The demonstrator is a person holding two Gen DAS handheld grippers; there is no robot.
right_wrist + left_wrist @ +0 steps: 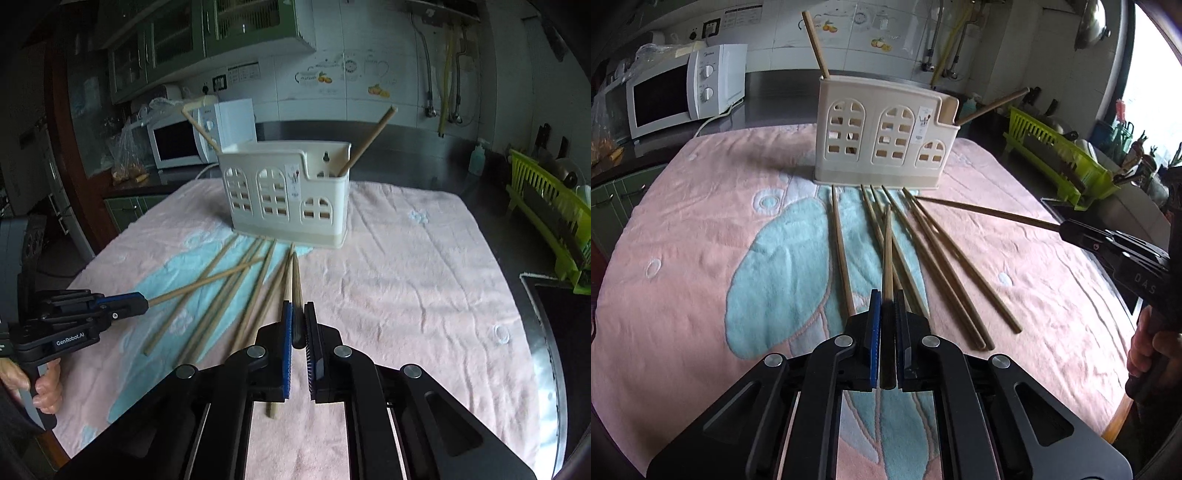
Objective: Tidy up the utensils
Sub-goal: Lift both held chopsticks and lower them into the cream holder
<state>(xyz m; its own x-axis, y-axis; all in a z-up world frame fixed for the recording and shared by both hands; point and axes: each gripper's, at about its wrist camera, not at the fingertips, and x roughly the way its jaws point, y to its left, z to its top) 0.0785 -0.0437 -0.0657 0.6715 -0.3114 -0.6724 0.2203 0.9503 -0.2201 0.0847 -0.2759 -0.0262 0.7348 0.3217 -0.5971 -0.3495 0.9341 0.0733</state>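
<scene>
Your left gripper (887, 295) is clenched on one wooden chopstick (887, 251), which points forward from between the blue pads toward a cream utensil holder (882, 144). Your right gripper (298, 308) is likewise clamped on a second chopstick (296, 284), held near its thick end.

That holder stands upright on a pink and teal towel (701, 221) spread over the tabletop. It is shaped like a house front with arched window cut-outs, and has a tall section and a lower section at its right end. One stick (815, 44) leans out of the tall section at the left end; another stick (995, 105) leans out of the low section to the right.

Loose chopsticks (945, 273) lie fanned on the towel just in front of the holder, tips toward its base.

From the left wrist view you also see the right gripper from the side, with its chopstick reaching across toward the fan, a hand (1145, 350) on its handle, and a lime green dish rack (1067, 162) at the right. From the right wrist view you look down into the low section's open top, and green wall cabinets (207, 33) show above. A white microwave (679, 88) sits behind in both views.
</scene>
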